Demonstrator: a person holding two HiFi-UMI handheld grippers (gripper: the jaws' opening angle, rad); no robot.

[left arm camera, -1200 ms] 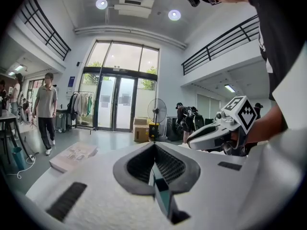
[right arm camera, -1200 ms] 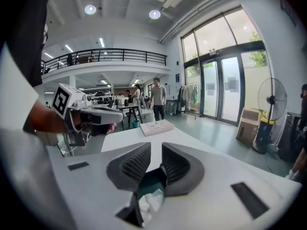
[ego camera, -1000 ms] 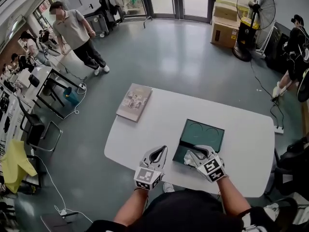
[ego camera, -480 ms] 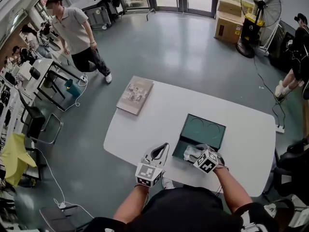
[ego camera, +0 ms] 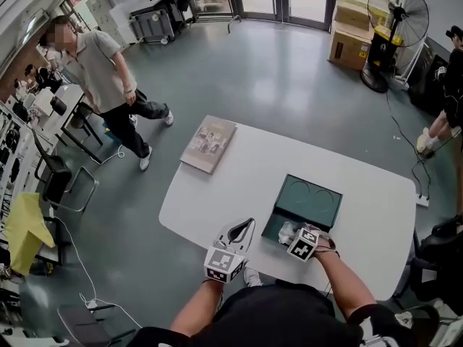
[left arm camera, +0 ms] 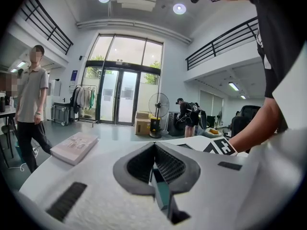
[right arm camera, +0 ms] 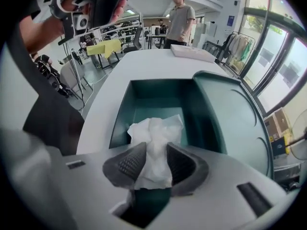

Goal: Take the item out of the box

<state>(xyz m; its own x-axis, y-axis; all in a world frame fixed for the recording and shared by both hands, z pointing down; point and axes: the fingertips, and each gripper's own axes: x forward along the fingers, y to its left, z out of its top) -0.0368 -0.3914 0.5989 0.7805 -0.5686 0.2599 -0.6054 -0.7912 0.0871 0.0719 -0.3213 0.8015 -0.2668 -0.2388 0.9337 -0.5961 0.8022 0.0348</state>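
black short-sleeved shirt (ego camera: 275, 316); white left gripper (ego camera: 242, 228) and right gripper (ego camera: 291, 231), dark ribbed fingers (right arm camera: 132, 164), black-and-white marker cubes (ego camera: 223, 264)

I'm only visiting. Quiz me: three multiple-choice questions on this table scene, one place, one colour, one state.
1. Where is the crumpled white paper? A inside the box; B beside the box; C under the box.
2. What colour is the box? A red; B dark teal; C yellow.
3. How do the left gripper's jaws stand? A together, empty; B wide apart; C clamped on the paper.
Key: A, it lies in the open box; B, the whole box is teal; A, they meet with nothing between.
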